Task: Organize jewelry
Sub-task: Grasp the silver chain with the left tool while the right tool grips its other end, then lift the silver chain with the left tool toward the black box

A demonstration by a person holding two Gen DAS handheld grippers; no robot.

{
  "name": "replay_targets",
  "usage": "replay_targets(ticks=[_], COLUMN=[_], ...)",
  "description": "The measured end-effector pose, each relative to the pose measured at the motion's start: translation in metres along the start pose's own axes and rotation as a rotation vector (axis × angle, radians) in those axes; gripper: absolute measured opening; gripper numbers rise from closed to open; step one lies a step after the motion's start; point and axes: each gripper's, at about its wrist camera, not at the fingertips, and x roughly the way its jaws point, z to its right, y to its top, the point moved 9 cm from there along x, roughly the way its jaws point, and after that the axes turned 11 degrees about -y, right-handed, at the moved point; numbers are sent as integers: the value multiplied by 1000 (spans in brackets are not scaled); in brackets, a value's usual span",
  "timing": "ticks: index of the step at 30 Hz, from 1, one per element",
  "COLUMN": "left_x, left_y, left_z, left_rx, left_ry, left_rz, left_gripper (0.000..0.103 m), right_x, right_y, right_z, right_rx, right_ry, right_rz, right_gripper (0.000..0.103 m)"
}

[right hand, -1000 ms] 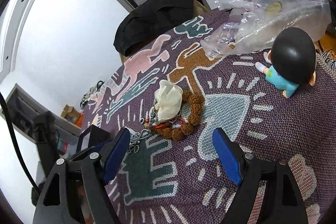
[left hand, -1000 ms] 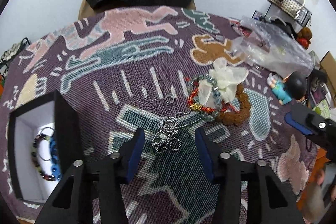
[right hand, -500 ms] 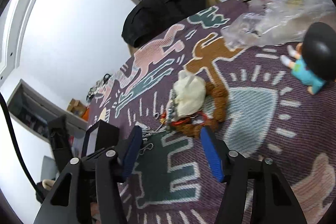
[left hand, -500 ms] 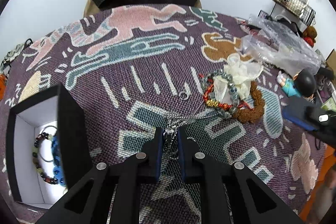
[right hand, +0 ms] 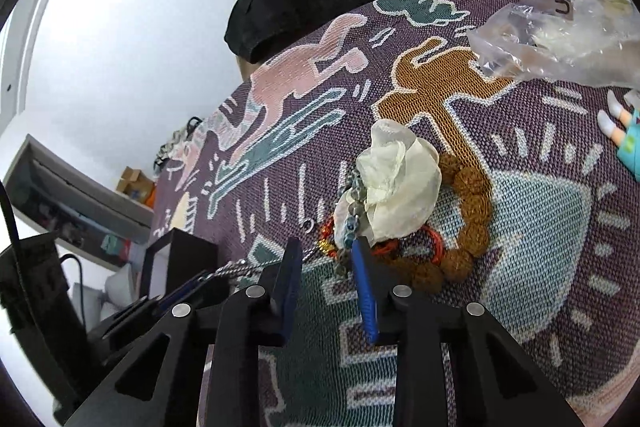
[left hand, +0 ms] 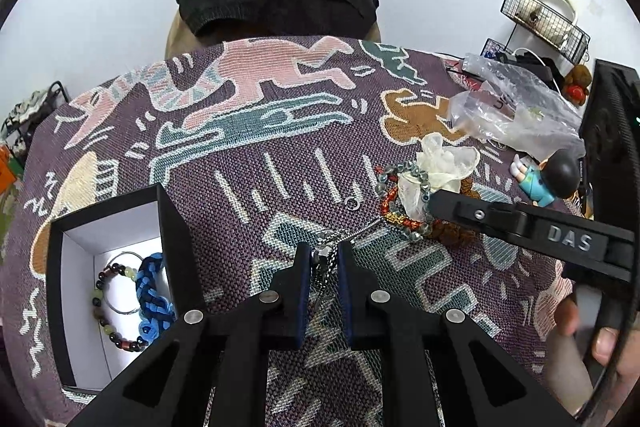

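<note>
**Operator:** Silver metal first. Confirm status of the left tool [left hand: 323, 267].

**Technician:** Left tool is clenched on the silver chain necklace [left hand: 325, 259], near the front edge of the table [left hand: 280, 155]. The pads pinch the bunched links; one strand runs taut from them toward the pile of bracelets. Just left of the tool, at the front-left corner, the open black box [left hand: 120, 211] already holds a beaded bracelet [left hand: 105, 301] and a blue braided cord [left hand: 154, 291].

**Operator:** Right tool?

**Technician:** Right tool [right hand: 326, 259] is closing. Its tips straddle the near edge of the bracelet pile; the grey bead bracelet [right hand: 352, 211] and the red bracelet [right hand: 434, 245] lie just at its blue pad [right hand: 366, 291]. I cannot tell that anything is gripped. A crumpled translucent glove [right hand: 396, 187] lies on top of the pile, and the brown seed bracelet [right hand: 470, 219] curves round its right side.

**Operator:** Step in hand?

**Technician:** By my reading, extraction of the necklace, with the right tool pinning the pile.

**Operator:** Next move?

**Technician:** Probably lift the chain slowly and carry it left into the box. The taut strand may be snagged, so watch for bracelets dragging. Beyond the pile, a small metal ring [left hand: 352, 203] lies loose. Toward the far-right corner are a figurine [left hand: 548, 179] and a plastic bag [left hand: 516, 111].
</note>
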Motion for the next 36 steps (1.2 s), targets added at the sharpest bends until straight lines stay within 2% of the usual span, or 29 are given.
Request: replay_targets(ticks=[6, 7, 8, 9, 18, 24, 31, 36], left_x=[-1, -1, -2, -3, -44, -76, -115, -144], left_y=[0, -1, 0, 0, 22, 40, 59, 71], left_z=[0, 0, 0, -1, -5, -5, 1, 4], left_rx=[1, 2, 3, 4, 4, 16, 33, 44], left_ry=[-8, -8, -8, -7, 17, 31, 38, 45], left_rz=[1, 1, 2, 5, 85, 143, 207, 252], left_gripper=[13, 13, 13, 13, 13, 13, 13, 13], right_x=[16, 18, 20, 21, -15, -46, -81, -110], right_y=[5, 5, 6, 6, 15, 24, 30, 34], right_z=[5, 4, 4, 3, -4, -25, -53, -73], right_rx=[3, 1, -4, -7, -24, -62, -99, -107], right_ry=[-53, -58, -65, -69, -34, 1, 71, 152], right_rz=[-22, -25, -26, -29, 52, 107, 151, 188], right_gripper=[28, 25, 15, 10, 10, 10, 10, 10])
